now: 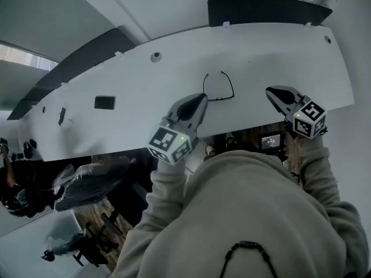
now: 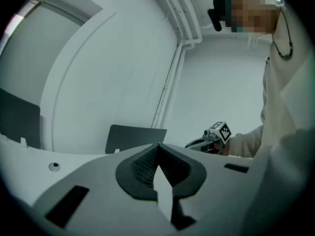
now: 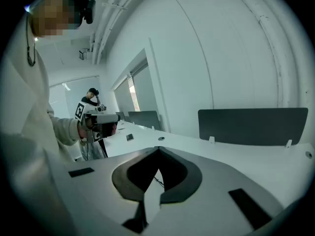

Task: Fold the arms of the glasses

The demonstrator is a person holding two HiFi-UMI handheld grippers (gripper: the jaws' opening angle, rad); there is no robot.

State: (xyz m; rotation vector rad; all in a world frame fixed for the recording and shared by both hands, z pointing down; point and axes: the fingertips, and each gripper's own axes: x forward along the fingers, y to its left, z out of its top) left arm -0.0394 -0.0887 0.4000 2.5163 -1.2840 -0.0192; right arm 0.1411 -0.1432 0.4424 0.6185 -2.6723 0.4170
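A pair of thin black-rimmed glasses (image 1: 218, 87) lies on the white table (image 1: 139, 97) with both arms spread open, in the head view's middle. My left gripper (image 1: 201, 98) hovers just to the left of the glasses and nearer to me, jaws shut with nothing between them. To the right of the glasses is my right gripper (image 1: 270, 90), also shut and empty. Neither touches the glasses. The left gripper view looks along its shut jaws (image 2: 158, 146) over the table, and the right gripper view does the same (image 3: 158, 149).
Dark partition panels (image 1: 269, 10) stand along the table's far edge. A flat black object (image 1: 105, 102) and a round grommet (image 1: 155, 57) are on the table to the left. A plastic-wrapped chair (image 1: 93, 181) stands below the near edge. Another person (image 3: 92, 95) stands far off.
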